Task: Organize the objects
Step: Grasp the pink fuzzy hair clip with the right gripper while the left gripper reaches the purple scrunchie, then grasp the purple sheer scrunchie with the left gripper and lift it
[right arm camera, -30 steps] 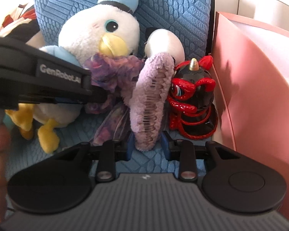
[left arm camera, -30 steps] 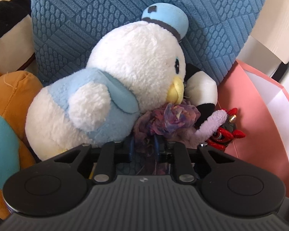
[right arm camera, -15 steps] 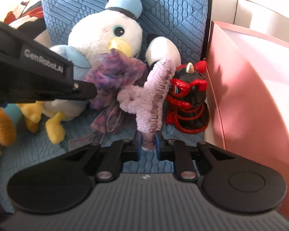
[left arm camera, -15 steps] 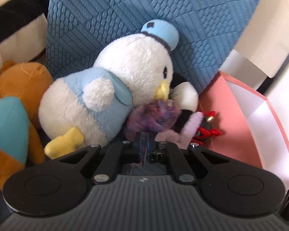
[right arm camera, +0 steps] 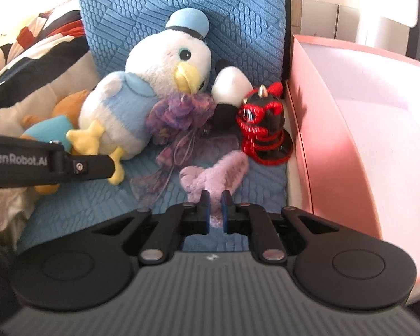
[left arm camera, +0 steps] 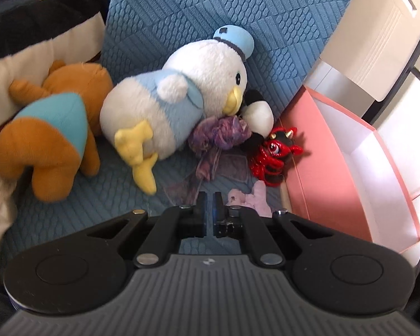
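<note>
A white and light-blue plush bird (left arm camera: 176, 103) (right arm camera: 154, 92) leans on a blue cushion. A purple fabric flower (left arm camera: 219, 134) (right arm camera: 179, 112) with trailing ribbons lies under its beak. A small black-and-white plush (right arm camera: 229, 89) and a red and black figurine (left arm camera: 274, 151) (right arm camera: 263, 126) stand to its right. My right gripper (right arm camera: 216, 207) is shut on a lilac fuzzy plush piece (right arm camera: 215, 176), held low over the blue seat. My left gripper (left arm camera: 209, 207) is shut and empty, pulled back from the flower; the lilac piece (left arm camera: 252, 198) shows beside it.
An orange and teal plush (left arm camera: 50, 140) lies at the left, with a striped blanket (left arm camera: 36, 28) behind it. An open pink box (left arm camera: 350, 162) (right arm camera: 350, 128) stands right of the blue seat (left arm camera: 98, 196). The left gripper's arm (right arm camera: 42, 162) crosses the right view's left side.
Both grippers have drawn back from the toys. My left gripper has let go of the purple flower, which now rests by the bird. My right gripper has pulled the lilac piece back and down.
</note>
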`<state>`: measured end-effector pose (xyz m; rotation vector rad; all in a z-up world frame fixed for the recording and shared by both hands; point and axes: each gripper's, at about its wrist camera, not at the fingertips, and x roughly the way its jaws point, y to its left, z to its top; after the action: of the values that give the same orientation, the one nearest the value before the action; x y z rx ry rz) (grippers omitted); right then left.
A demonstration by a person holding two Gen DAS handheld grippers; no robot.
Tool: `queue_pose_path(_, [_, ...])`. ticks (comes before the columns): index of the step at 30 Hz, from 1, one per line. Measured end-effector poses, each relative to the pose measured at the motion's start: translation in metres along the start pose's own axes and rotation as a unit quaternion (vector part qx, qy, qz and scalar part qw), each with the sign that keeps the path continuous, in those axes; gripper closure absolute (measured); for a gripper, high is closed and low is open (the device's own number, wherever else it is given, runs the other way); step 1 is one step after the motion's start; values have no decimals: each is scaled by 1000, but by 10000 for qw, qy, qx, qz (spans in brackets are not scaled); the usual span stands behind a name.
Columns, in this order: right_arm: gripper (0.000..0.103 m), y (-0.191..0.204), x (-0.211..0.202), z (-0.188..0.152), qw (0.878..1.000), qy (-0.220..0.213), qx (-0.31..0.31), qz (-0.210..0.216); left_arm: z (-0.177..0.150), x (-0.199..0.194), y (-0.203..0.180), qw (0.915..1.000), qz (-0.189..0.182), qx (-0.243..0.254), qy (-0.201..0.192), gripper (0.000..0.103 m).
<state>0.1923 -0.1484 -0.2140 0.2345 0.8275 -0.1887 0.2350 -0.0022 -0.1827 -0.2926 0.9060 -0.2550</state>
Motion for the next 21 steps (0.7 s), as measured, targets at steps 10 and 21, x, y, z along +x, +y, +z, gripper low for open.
queue_pose_path(10, [94, -14, -8, -30, 9994, 144, 294, 105, 11, 48, -5, 9992, -289, -73, 257, 97])
queue_pose_path(21, [68, -12, 15, -18, 9997, -66, -121, 199, 36, 83, -22, 9994, 71, 323, 111, 46])
